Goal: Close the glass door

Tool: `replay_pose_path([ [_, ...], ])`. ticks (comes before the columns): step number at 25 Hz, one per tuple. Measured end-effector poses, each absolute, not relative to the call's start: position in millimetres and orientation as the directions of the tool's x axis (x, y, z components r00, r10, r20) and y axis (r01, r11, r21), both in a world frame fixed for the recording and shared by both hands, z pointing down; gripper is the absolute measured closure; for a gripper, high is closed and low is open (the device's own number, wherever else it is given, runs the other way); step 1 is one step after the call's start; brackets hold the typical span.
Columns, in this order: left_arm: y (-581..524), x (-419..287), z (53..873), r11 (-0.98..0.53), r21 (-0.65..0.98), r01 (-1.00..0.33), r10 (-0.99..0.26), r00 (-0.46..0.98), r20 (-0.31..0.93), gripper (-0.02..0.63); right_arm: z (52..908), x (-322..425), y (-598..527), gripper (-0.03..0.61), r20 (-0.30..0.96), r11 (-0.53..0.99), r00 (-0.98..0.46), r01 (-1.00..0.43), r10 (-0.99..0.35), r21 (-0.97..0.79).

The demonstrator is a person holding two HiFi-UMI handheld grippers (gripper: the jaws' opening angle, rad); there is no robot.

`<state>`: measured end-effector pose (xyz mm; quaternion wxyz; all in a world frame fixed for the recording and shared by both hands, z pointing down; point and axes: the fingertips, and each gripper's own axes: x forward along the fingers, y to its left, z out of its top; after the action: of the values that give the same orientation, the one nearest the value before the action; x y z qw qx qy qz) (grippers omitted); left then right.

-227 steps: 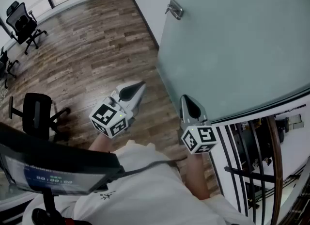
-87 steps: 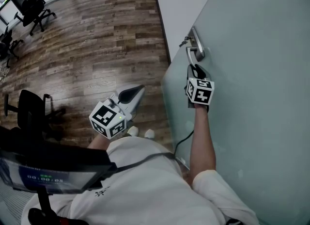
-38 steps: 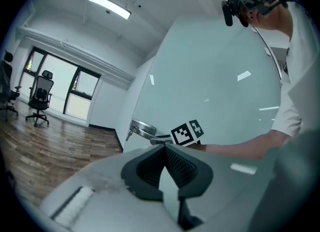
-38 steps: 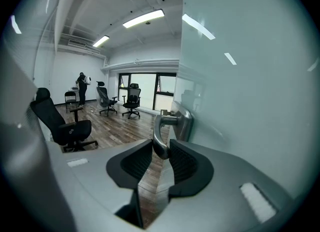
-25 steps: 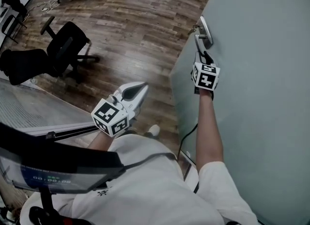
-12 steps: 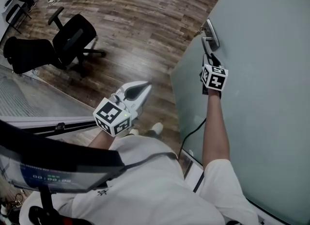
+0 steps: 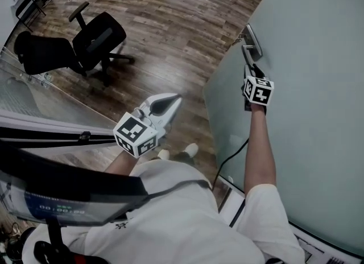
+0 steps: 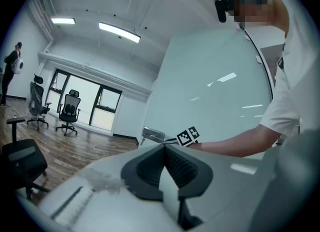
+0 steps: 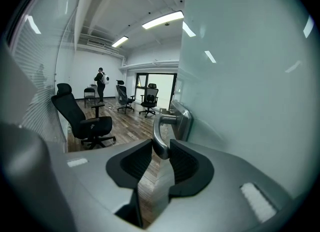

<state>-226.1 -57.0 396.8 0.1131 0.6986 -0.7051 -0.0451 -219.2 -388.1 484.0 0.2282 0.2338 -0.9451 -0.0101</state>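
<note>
The frosted glass door (image 7: 307,115) fills the right side of the head view, and its edge stands over the wooden floor. Its metal lever handle (image 7: 250,44) sits near the door's edge. My right gripper (image 7: 250,68) points up at that handle, and in the right gripper view its two pads (image 9: 180,162) are shut on the lever (image 9: 160,136). My left gripper (image 7: 177,97) hangs free over the floor, shut on nothing; its pads (image 8: 172,163) meet at the tip. From the left gripper view the door (image 8: 210,86) and handle (image 8: 152,135) lie ahead.
Two black office chairs (image 7: 96,41) (image 7: 40,55) stand on the wooden floor (image 7: 170,18) at upper left. A striped glass partition (image 7: 34,106) runs along the left. Far down the room a person (image 9: 101,83) stands by more chairs (image 9: 149,98).
Earlier both grippers hung free; then the right one took the handle. Over the last second door, handle and right gripper have shifted right in the view, and the chairs have come closer.
</note>
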Motion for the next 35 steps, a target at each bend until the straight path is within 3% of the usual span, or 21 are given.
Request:
replay_pose_path([
  [14,10.3,-188.3,395.2,0.029,0.199,-0.980,-0.997,-0.015,0.070,0.612,485.3,-223.5,-303.9,0.465,0.448,0.943,-0.831,-0.311,-0.331,0.119],
  [26,53.3,-186.5,397.9,0.243,0.209,-0.947,-0.969,-0.228,0.096,0.612,484.3,-264.4,-239.2,0.465,0.409,0.963,-0.872,-0.233,-0.269,0.137],
  [35,112.0,-129.5,408.9,0.429,0.216,-0.877,-0.902,-0.405,0.148,0.612,483.4,-247.9,-188.5,0.466,0.392,0.978,-0.898,-0.157,-0.198,0.135],
])
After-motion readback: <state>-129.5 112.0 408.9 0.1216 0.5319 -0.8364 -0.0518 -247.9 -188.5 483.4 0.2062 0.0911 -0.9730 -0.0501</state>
